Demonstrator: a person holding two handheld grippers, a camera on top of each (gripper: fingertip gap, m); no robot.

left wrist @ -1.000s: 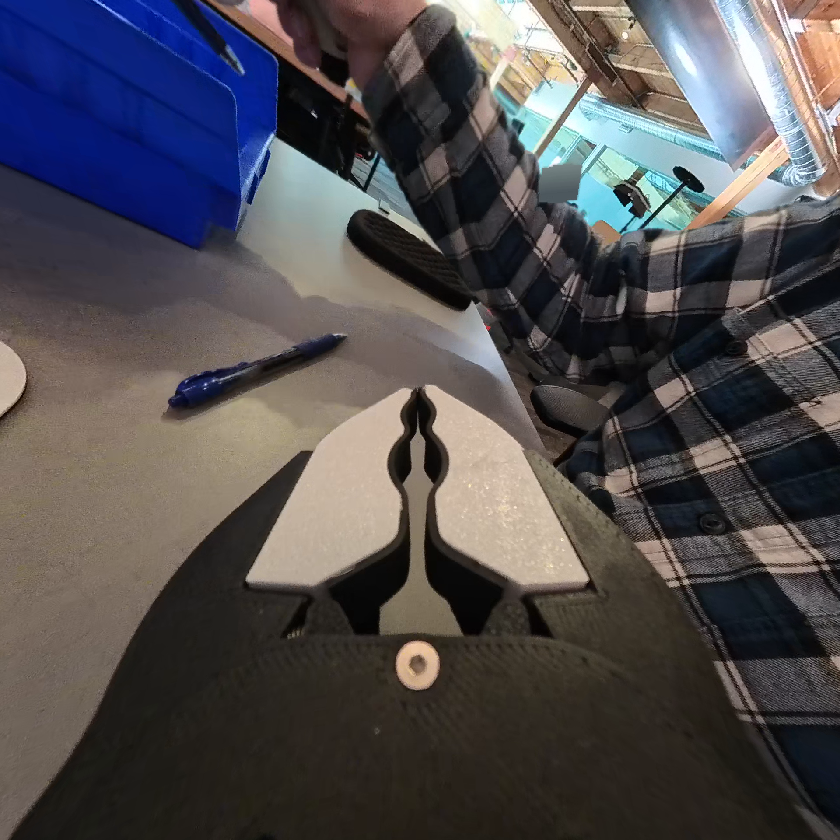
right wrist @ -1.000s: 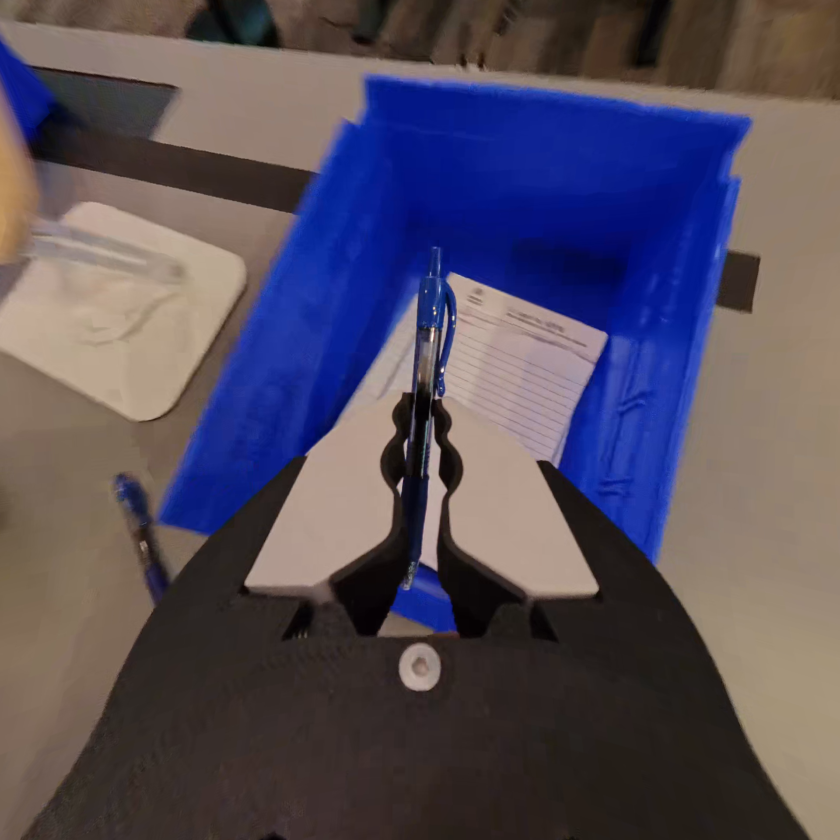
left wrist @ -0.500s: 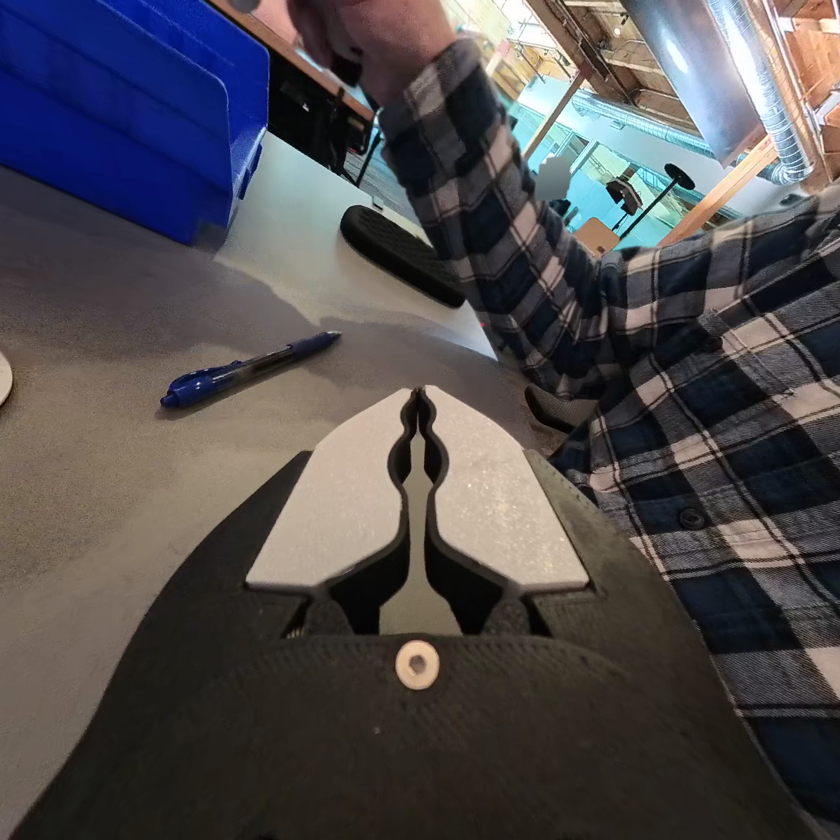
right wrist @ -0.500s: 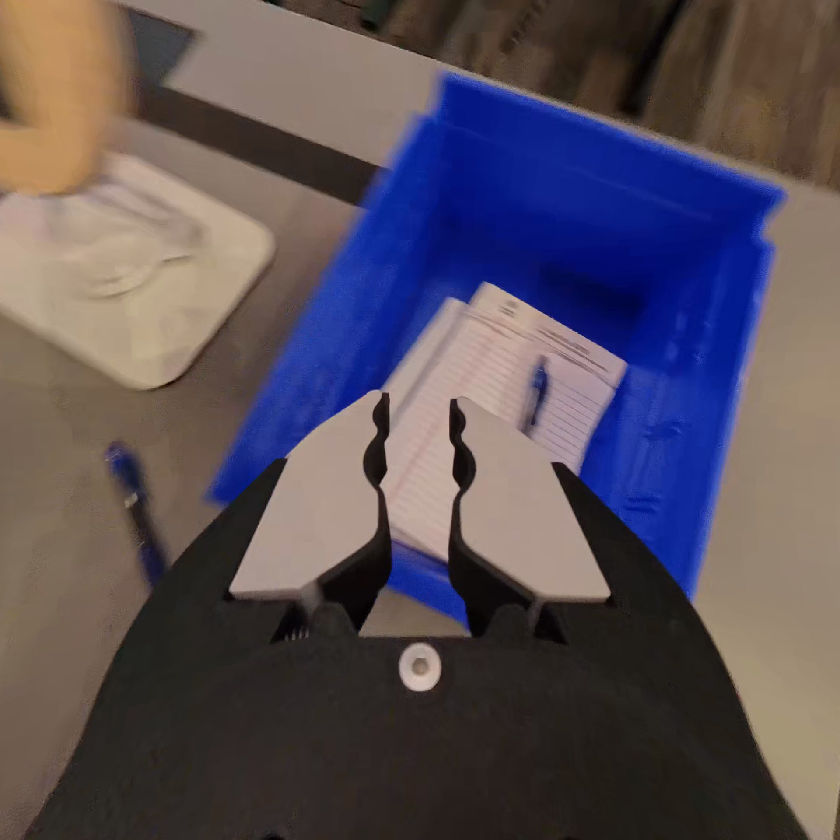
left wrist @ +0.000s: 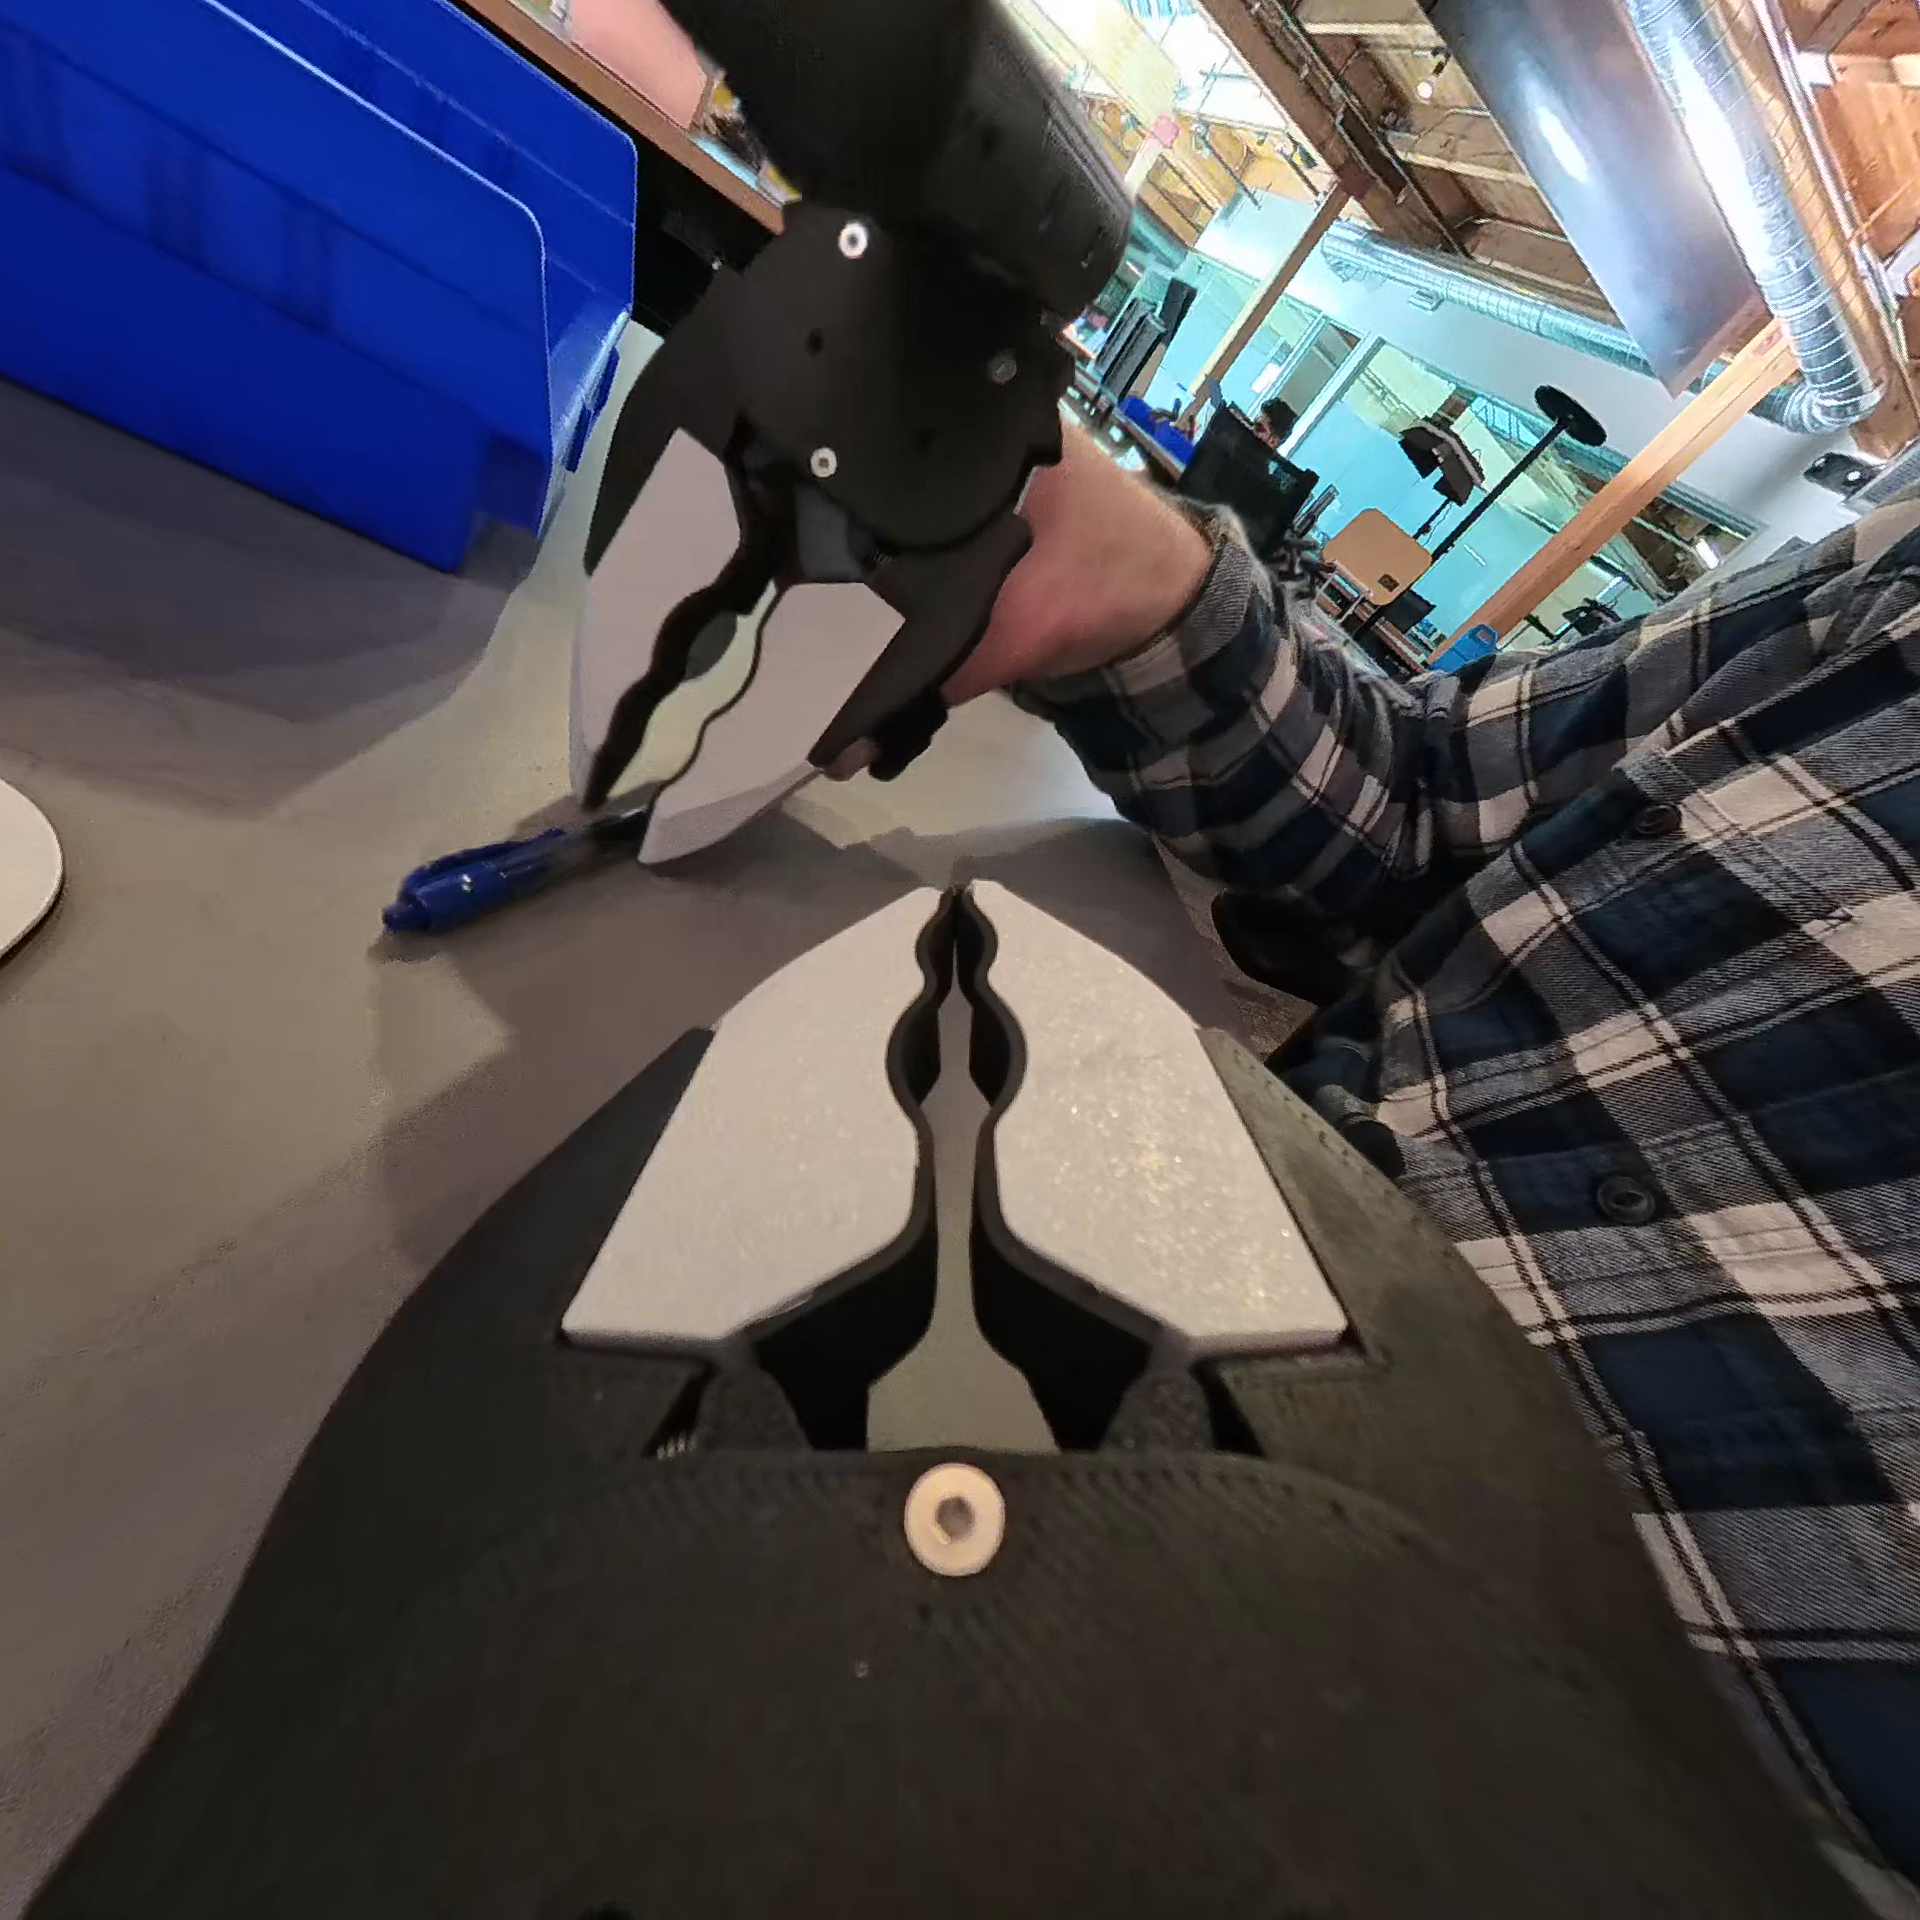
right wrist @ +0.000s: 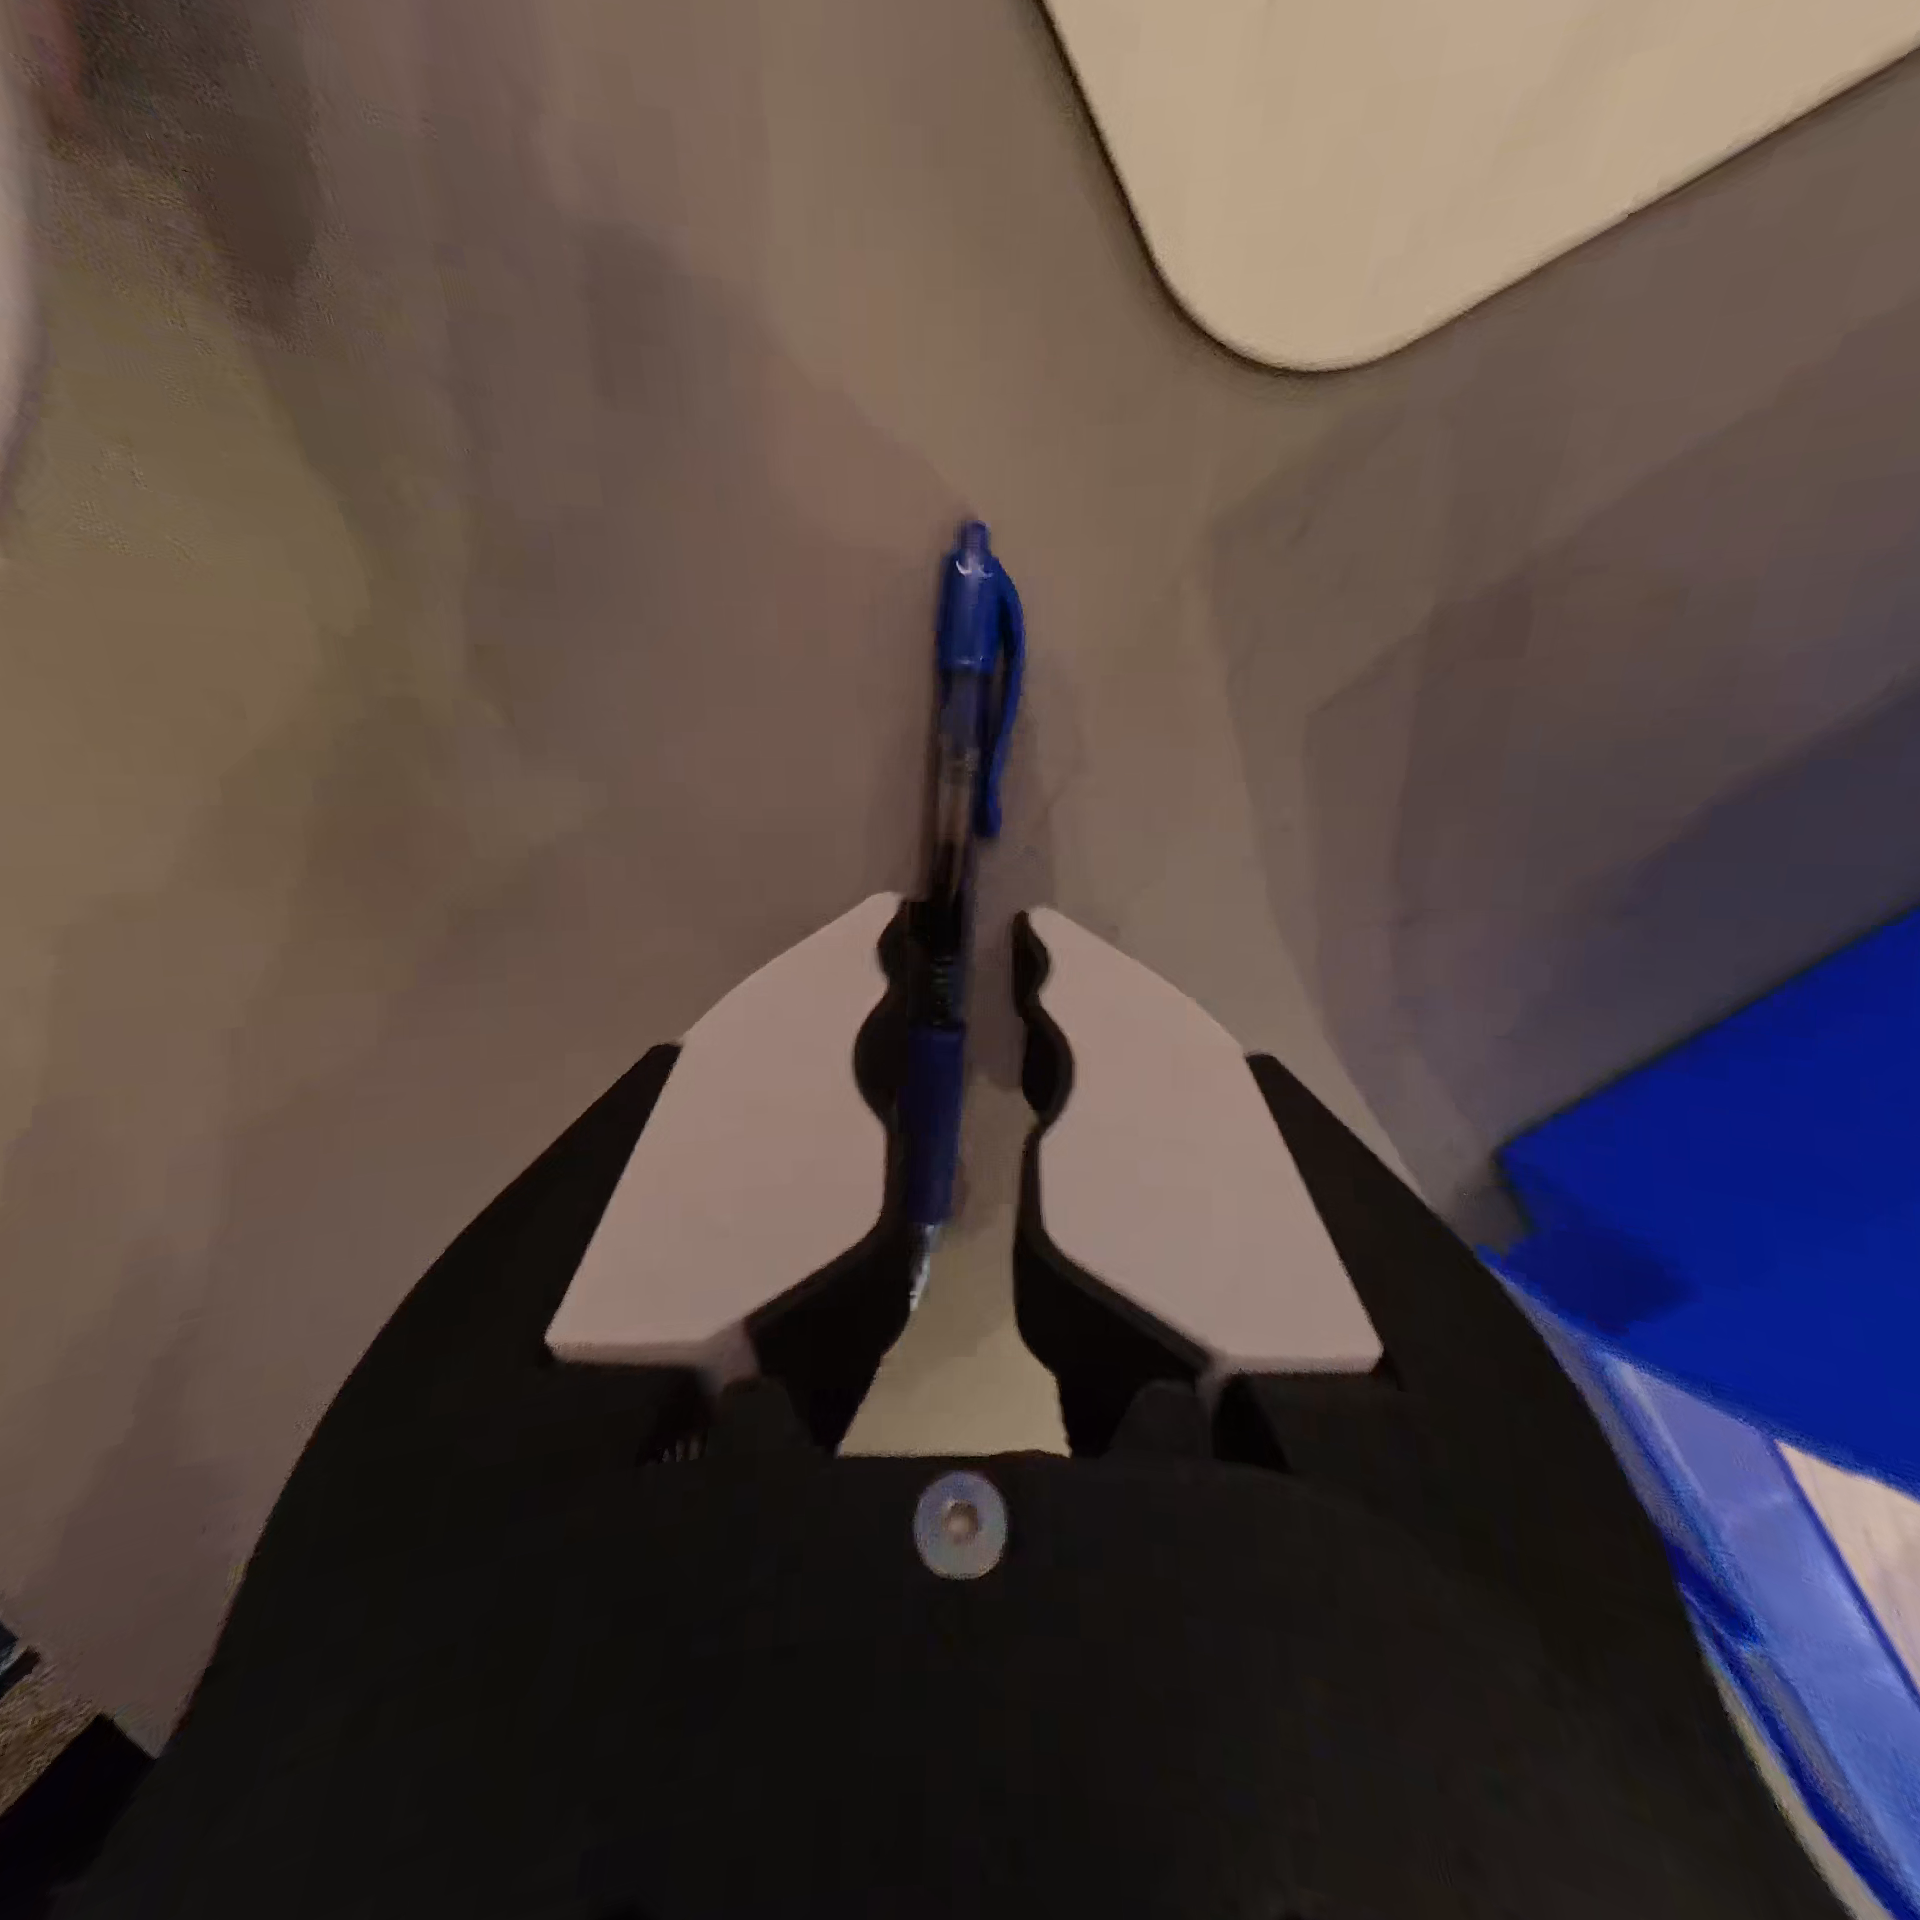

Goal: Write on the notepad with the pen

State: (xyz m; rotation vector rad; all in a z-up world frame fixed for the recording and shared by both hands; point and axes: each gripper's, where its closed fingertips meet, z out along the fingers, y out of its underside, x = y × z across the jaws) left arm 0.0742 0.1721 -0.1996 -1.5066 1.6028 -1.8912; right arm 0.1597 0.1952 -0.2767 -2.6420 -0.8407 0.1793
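A blue pen (right wrist: 961,727) lies flat on the grey table (right wrist: 520,727). My right gripper (right wrist: 958,914) is down over its tip end, jaws apart. The pen runs between the pads, close to the left one, with a clear gap to the right one, so it is not gripped. The left wrist view shows the right gripper (left wrist: 629,821) with its fingertips at the table, straddling the pen (left wrist: 478,883). My left gripper (left wrist: 954,899) is shut and empty, low over the table. A pale sheet (right wrist: 1860,1527) shows inside the blue bin (right wrist: 1714,1247).
The blue bin (left wrist: 260,260) stands at the back left in the left wrist view. A white mat (right wrist: 1455,156) lies beyond the pen, its edge (left wrist: 21,873) at the left. A person's plaid sleeve (left wrist: 1351,727) and body fill the right side. My right fingertips sit around 12 centimeters from my left ones.
My right gripper opened and dropped another blue pen onto the notepad in the bin, then swung down to the pen on the table and narrowed its jaws around it. My left gripper stayed shut.
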